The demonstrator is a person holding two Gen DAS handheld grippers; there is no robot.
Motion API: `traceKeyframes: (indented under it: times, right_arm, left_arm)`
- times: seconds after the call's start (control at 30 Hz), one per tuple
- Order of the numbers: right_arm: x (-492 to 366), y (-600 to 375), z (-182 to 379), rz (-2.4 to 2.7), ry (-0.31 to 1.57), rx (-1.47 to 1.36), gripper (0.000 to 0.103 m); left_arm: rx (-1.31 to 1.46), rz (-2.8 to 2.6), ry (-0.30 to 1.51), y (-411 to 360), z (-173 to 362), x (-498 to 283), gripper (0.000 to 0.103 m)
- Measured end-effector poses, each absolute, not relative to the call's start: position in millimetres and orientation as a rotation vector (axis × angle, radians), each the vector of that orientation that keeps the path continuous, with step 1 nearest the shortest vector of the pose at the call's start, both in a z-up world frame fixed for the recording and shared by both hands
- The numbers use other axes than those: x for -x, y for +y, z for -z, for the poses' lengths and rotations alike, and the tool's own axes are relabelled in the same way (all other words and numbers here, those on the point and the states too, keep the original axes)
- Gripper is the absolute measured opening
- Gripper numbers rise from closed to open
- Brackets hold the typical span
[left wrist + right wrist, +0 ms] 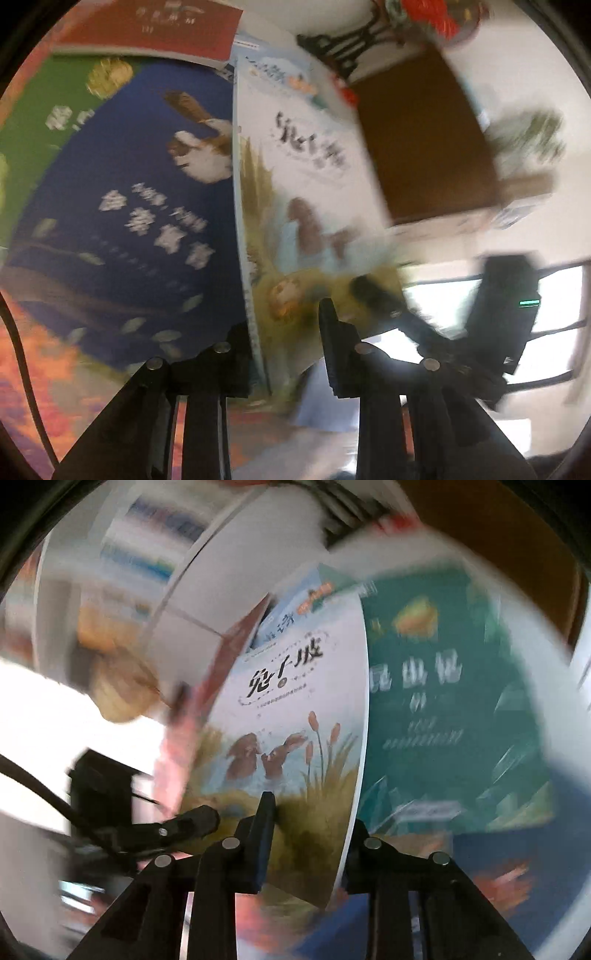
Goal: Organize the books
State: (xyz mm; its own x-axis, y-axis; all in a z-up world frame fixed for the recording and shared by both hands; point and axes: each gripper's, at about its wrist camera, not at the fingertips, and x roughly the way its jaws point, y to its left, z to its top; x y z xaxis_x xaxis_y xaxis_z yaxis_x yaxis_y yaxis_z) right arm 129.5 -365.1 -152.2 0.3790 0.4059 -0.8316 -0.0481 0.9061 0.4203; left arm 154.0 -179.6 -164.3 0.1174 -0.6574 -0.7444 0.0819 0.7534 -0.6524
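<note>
A pale picture book with two brown rabbits [306, 192] is lifted on edge, and both grippers hold its lower edge. My left gripper [284, 339] is shut on it, one finger on each side of the cover. My right gripper [310, 834] is shut on the same rabbit book [291, 731]. The right gripper also shows in the left wrist view [373, 291]; the left one shows in the right wrist view [192, 821]. A dark blue book [140, 206] lies flat to the left, a red book [159, 29] beyond it. A teal book [443, 709] lies to the right.
The books rest on an orange and purple patterned cloth [40, 369]. A brown wooden board [421, 140] stands behind the lifted book. A black metal stand [343, 40] is at the back. A bright window [554, 306] is at the right. Both views are motion-blurred.
</note>
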Motion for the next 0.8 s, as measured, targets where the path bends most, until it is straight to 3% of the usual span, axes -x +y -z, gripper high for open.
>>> traceKeyframes:
  times: [0.13, 0.33, 0.43, 0.8]
  right_arm:
    - [-119.3, -336.5, 148.1, -0.297, 1.152, -0.069, 0.027]
    - [-101.2, -343.9, 148.8, -0.302, 1.133, -0.046, 0.027]
    - [-85.8, -336.6, 141.8, -0.322, 1.097, 0.033, 0.027]
    - [-33.8, -337.7, 83.9, -0.361, 0.919, 0.122, 0.025]
  left_arm:
    - [0.38, 0.534, 1.337, -191.0, 160.0, -136.7, 0.024]
    - [0.211, 0.525, 1.238, -213.1, 135.1, -113.5, 0.024]
    - [0.11, 0.534, 1.187, -231.4, 122.6, -104.4, 0.03]
    - [0.112, 0.575, 1.071, -223.1, 74.7, -64.5, 0.031]
